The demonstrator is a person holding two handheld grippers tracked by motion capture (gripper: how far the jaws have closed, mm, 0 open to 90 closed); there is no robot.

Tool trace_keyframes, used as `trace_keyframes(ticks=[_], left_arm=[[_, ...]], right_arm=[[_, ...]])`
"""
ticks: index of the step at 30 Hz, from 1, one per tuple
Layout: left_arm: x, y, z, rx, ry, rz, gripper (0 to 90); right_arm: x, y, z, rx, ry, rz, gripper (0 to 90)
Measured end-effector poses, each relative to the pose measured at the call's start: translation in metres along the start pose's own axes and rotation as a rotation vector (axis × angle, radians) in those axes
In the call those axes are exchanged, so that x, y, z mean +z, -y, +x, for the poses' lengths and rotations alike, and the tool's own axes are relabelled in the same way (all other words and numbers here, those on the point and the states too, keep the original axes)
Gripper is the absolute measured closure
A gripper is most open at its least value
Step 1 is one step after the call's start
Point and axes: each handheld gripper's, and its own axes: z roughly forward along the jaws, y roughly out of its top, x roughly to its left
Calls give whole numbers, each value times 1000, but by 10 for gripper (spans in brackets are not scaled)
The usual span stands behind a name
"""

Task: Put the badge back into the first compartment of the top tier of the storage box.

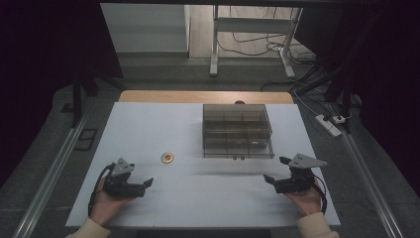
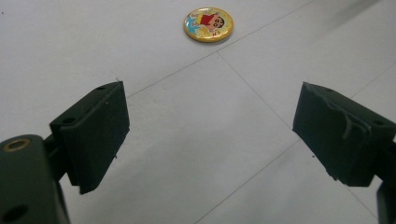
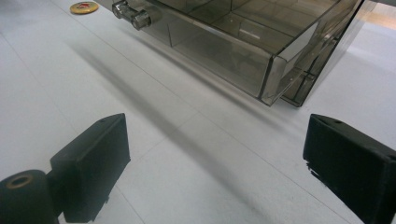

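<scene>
Yellow and round, the badge (image 2: 208, 24) lies flat on the white table (image 1: 148, 129), straight ahead of my left gripper (image 2: 210, 135) and well clear of its fingertips. I have that gripper's jaws spread wide, nothing between them. My right gripper (image 3: 215, 163) is just as wide and empty, pointed at the smoky plastic drawer box (image 3: 261, 51), whose two small knobs (image 3: 132, 14) sit ahead and to the left of its fingers. I judge this to be the approach, before any grasp. Next I would ease the left gripper forward and low so the fingers straddle the badge, then close gently; it is thin, so the tips must nearly scrape the table.
</scene>
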Motion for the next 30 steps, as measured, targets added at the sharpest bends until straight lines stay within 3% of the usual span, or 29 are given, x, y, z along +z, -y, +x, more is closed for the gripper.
trace_keyframes(ticks=[30], left_arm=[[-6,0,0,6,-12,-5,101]], right_arm=[[6,2,-3,35,-1,6,69]])
